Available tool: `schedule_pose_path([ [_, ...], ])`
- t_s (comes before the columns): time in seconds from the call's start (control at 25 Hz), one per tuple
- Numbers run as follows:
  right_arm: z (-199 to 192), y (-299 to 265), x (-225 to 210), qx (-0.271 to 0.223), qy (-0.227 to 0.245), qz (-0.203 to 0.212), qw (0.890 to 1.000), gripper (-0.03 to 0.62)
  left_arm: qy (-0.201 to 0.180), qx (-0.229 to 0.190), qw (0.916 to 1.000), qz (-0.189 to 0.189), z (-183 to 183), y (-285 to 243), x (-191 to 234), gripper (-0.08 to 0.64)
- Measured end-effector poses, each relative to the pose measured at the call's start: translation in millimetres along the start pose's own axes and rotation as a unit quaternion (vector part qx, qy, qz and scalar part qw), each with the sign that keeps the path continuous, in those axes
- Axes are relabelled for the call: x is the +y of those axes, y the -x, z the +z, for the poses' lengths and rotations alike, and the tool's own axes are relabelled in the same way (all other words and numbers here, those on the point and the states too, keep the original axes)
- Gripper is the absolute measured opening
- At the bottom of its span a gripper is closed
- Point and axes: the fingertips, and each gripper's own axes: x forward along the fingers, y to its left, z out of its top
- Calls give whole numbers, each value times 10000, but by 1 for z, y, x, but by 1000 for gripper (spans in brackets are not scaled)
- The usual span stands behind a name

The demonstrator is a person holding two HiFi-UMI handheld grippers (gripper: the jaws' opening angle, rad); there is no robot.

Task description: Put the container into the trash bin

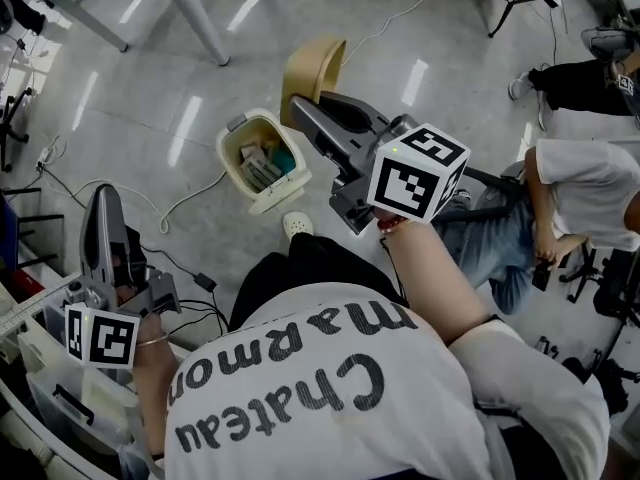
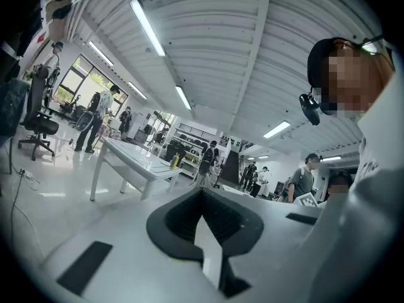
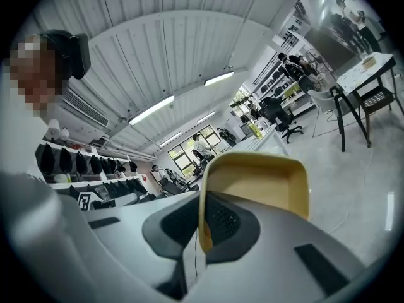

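Left gripper [image 1: 103, 206]: fingers together, nothing between them, held low.
Right gripper [image 1: 306, 110]: fingers clamped on tan plastic container [image 1: 310, 63] rim, held forward.

One left tool [image 1: 105, 203], one right tool [image 1: 304, 114], one container [image 1: 310, 63] and one trash bin [image 1: 277, 201].

White table [image 2: 136, 163] on glossy floor, yellow bottle [image 2: 175, 161] standing on it. Black office chair [image 2: 36, 124] far left by the windows, standing person [image 2: 96, 120] between chair and table. Ceiling light strips [image 2: 148, 27] overhead. Head view: seated person in white shirt and jeans [image 1: 585, 183] at right, white cable [image 1: 190, 200] looping over grey floor. Right gripper view: black-legged table [image 3: 363, 74].
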Motion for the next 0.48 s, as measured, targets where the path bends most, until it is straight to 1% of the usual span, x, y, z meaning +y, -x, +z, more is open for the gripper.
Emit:
schedule_pose_path([
  [0.2, -1, 3, -15, 54, -95, -47, 9999, 32, 109, 75, 9999, 5, -5, -16, -1, 21],
  [0.48, -9, 7, -24, 108, -174, -149, 9997, 32, 81, 205, 9996, -182, -13, -30, -9, 21],
])
